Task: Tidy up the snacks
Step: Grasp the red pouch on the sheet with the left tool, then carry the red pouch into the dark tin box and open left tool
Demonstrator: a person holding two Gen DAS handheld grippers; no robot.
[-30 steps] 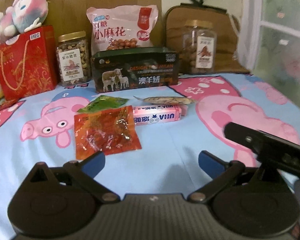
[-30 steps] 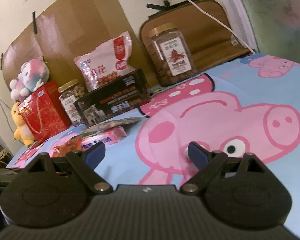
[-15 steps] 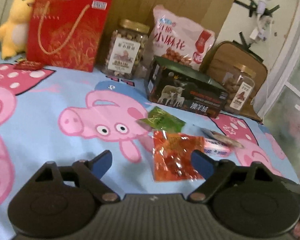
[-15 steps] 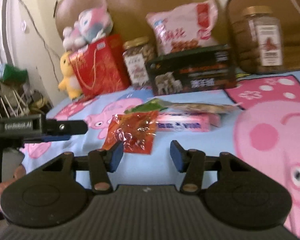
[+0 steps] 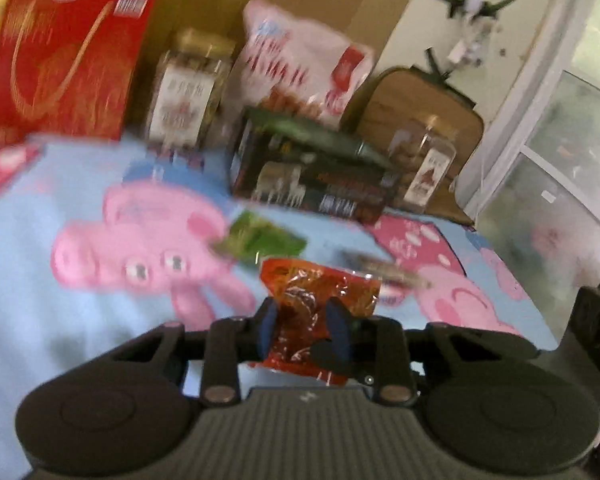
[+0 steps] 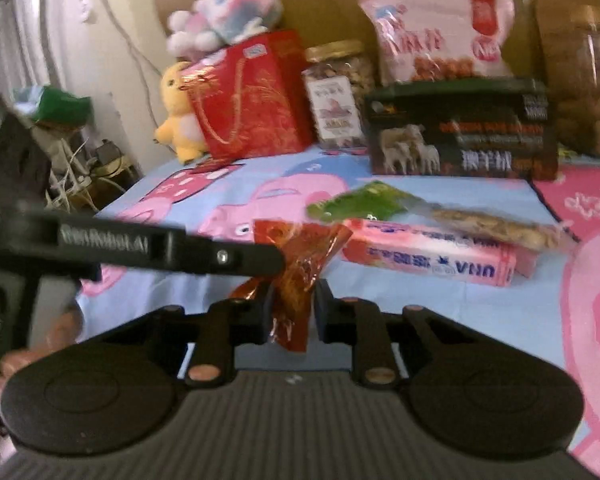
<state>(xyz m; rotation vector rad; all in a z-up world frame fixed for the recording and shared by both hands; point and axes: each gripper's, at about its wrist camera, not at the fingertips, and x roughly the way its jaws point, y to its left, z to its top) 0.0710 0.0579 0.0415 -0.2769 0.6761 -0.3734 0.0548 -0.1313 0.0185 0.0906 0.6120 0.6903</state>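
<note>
The left gripper (image 5: 303,330) was clenched on the red snack packet (image 5: 320,312), its blue-padded fingers (image 5: 269,326) pressed against the packet's two sides. From the left wrist camera the packet's broad crinkled face stood toward the lens, its long axis running away from the gripper and slightly up to the right, with the far edge wider than the pinched middle. The right gripper (image 6: 293,307) was also closed on the same red snack packet (image 6: 300,276), seen nearly edge-on there: a narrow twisted strip rising between the black fingers (image 6: 265,306) and flaring at its upper end toward the top right. The packet was off the sheet, held between the two tools above the blue pig-print bedsheet (image 5: 60,320).

The left tool's dark body reached in from the left edge of the right camera's view, roughly level, its tip meeting the packet. A few of the person's fingertips (image 6: 8,360) showed at the lower left.

Beyond the packet lay a green sachet (image 6: 360,202), a pink UHA candy box (image 6: 428,258) and a clear nut bar wrapper (image 6: 496,228) resting on the box's far edge. Farther back stood a dark sheep-print box (image 6: 460,136), a nut jar (image 6: 336,96) and a red gift bag (image 6: 248,96). The left view was motion-blurred.
</note>
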